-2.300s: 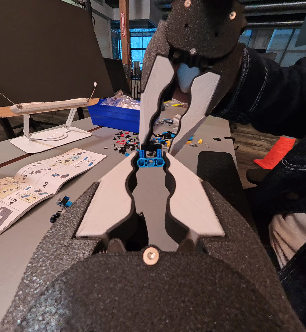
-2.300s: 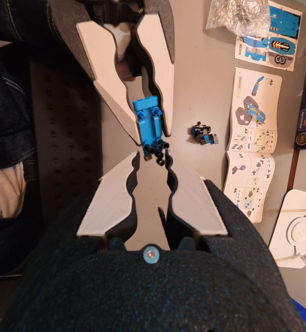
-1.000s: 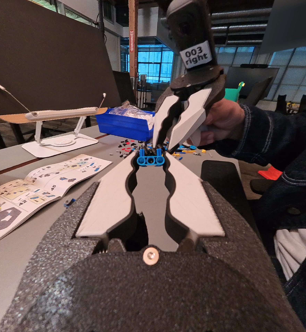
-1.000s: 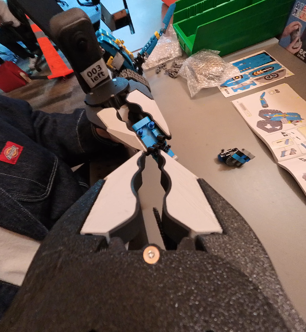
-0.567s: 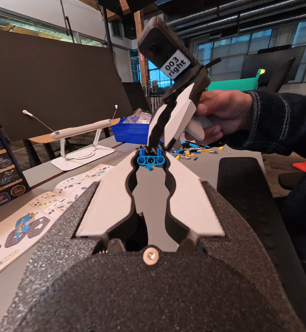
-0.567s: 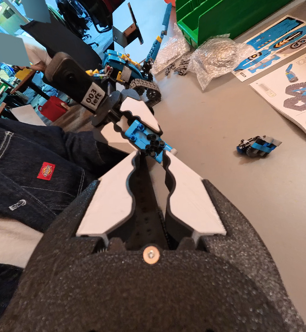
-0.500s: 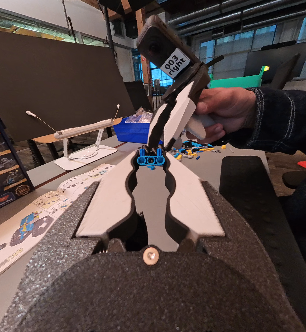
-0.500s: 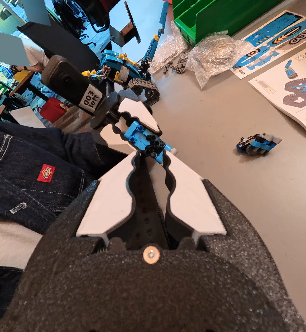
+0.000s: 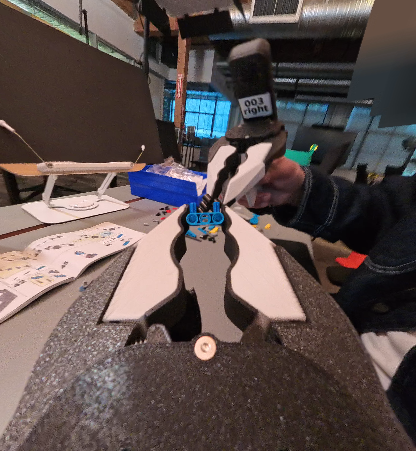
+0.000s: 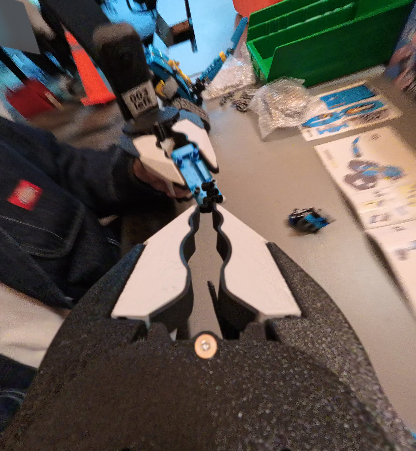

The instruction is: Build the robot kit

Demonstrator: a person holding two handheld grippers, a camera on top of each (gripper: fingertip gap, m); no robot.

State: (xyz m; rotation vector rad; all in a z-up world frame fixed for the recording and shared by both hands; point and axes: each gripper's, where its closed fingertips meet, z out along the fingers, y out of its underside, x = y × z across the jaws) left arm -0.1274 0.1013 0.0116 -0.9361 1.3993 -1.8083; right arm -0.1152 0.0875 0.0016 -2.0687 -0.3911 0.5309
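Blue plastic brick assembly (image 9: 204, 218) sits clamped in my left gripper (image 9: 204, 212), while my right gripper (image 10: 205, 210) pinches the black plastic pin cluster (image 10: 211, 192) at its far end.

Left gripper (image 9: 204, 214) clamps a blue brick assembly (image 9: 204, 218) — the right gripper (image 9: 218, 199) pinches its black pins (image 9: 205, 202).

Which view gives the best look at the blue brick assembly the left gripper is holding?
The right wrist view: the blue brick assembly shows along its length, with black pins at its end, clamped in the left gripper, though slightly blurred. The left wrist view shows only its blue end face, sharply, between the fingertips.
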